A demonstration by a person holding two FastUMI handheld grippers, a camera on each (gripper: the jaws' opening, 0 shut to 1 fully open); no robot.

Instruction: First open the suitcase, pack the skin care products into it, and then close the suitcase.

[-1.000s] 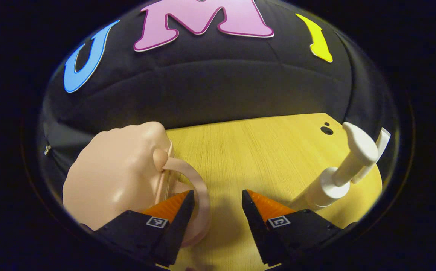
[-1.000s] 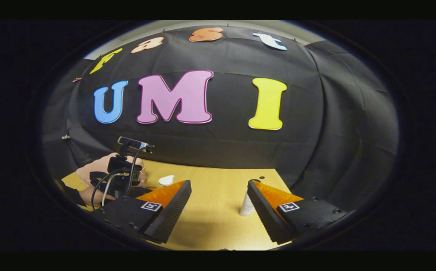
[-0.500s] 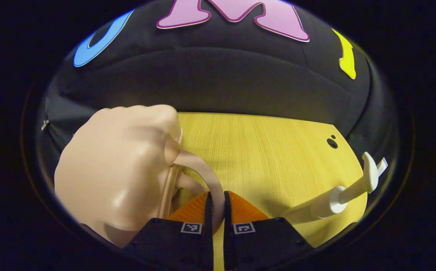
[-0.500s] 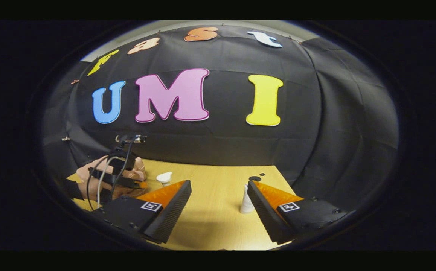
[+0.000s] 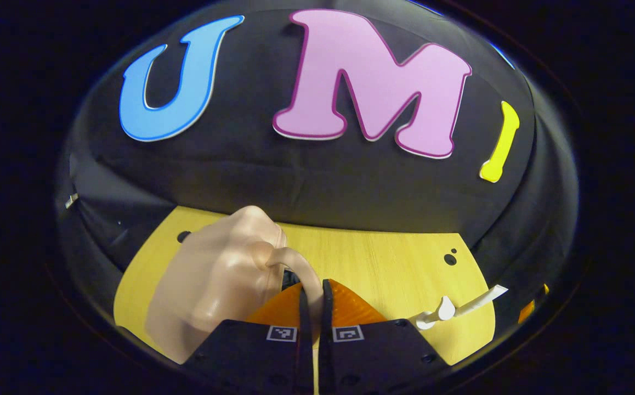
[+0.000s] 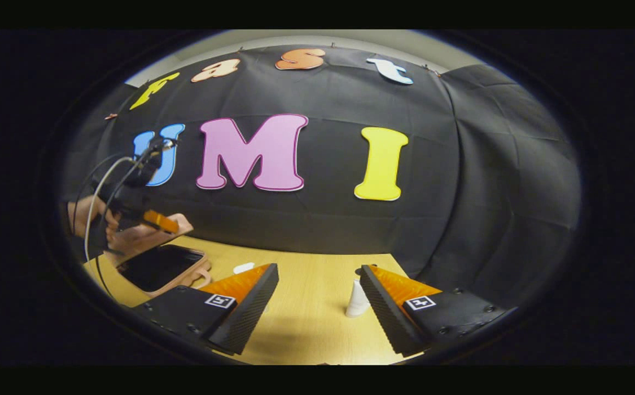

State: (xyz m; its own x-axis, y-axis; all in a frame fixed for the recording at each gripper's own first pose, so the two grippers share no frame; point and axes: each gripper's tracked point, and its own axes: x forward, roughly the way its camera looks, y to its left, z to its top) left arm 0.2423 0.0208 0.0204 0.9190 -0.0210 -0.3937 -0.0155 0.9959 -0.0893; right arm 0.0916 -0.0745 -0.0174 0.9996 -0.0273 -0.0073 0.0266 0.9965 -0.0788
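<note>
So there's one pink suitcase (image 6: 156, 258), one white pump bottle (image 5: 449, 310), one small white tube (image 6: 357, 300), two tools, all on one wooden tabletop (image 6: 306, 307).

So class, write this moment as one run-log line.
phase: opening suitcase | left gripper: shut on lid handle | lid: raised | right gripper: open, idle | white tube: on table
</note>
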